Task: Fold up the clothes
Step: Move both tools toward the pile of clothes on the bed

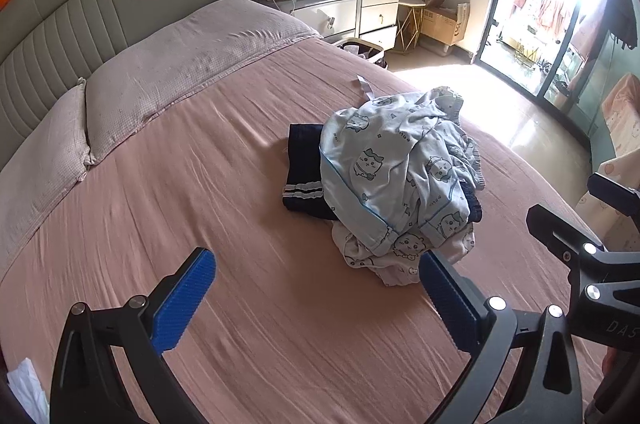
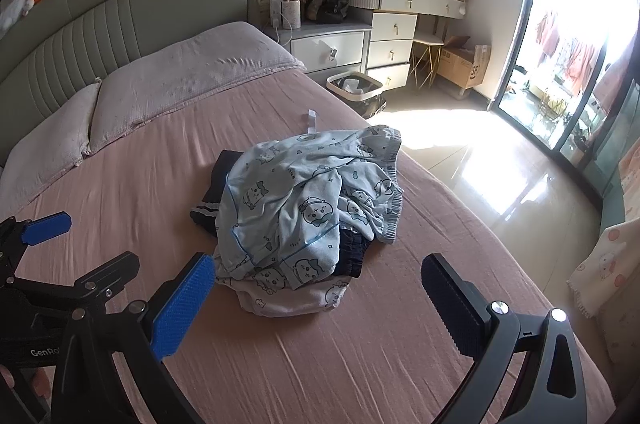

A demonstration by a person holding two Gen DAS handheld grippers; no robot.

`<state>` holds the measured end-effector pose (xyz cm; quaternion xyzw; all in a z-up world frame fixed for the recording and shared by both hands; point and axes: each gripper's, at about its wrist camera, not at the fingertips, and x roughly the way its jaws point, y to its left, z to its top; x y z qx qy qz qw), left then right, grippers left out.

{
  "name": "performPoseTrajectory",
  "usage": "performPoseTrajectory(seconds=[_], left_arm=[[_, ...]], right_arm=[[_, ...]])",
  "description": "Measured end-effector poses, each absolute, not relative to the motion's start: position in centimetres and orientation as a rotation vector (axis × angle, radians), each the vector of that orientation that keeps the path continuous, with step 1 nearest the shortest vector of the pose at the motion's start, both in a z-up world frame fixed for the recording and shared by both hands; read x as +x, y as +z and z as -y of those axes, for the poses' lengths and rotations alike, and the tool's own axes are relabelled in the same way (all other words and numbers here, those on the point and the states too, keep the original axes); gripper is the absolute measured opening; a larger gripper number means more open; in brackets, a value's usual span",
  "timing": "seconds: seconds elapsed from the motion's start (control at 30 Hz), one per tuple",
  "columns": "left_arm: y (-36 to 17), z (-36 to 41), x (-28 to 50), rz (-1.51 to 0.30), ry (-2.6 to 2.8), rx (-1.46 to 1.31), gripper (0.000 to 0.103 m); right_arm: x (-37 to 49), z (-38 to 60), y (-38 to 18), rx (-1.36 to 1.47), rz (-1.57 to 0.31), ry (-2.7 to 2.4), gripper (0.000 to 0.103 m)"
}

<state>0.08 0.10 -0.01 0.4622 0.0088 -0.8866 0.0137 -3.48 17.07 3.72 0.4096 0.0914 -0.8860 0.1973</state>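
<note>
pink bed [image 1: 224,160], crumpled pajamas [image 1: 396,168] heaped, perhaps over dark shorts [image 1: 304,176]

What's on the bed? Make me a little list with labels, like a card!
place: pink bed
pile: crumpled clothes, mid-bed
top: light blue pyjamas with cartoon animals
under: dark blue garment with white stripes, mostly covered
bottom front: white printed piece
left gripper: open, empty, short of the pile
right gripper: open, empty, short of the pile
folding: not begun
</note>
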Motion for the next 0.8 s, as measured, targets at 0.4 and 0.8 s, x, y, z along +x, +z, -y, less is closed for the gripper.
performPoseTrajectory(seconds=[0.4,0.8], left_arm=[[-0.6,-0.6,-0.1,0.0,-2.747,1.472,0.103],[-1.4,-0.2,-2.2,0.158,-2.79,1.492,0.103]], right_arm=[[-3.8,-16.8,2.9,1.173,-0.282,-2.463,0.103],[-7.9,-17.5,1.4,1.151,-0.286,-2.456,0.103]])
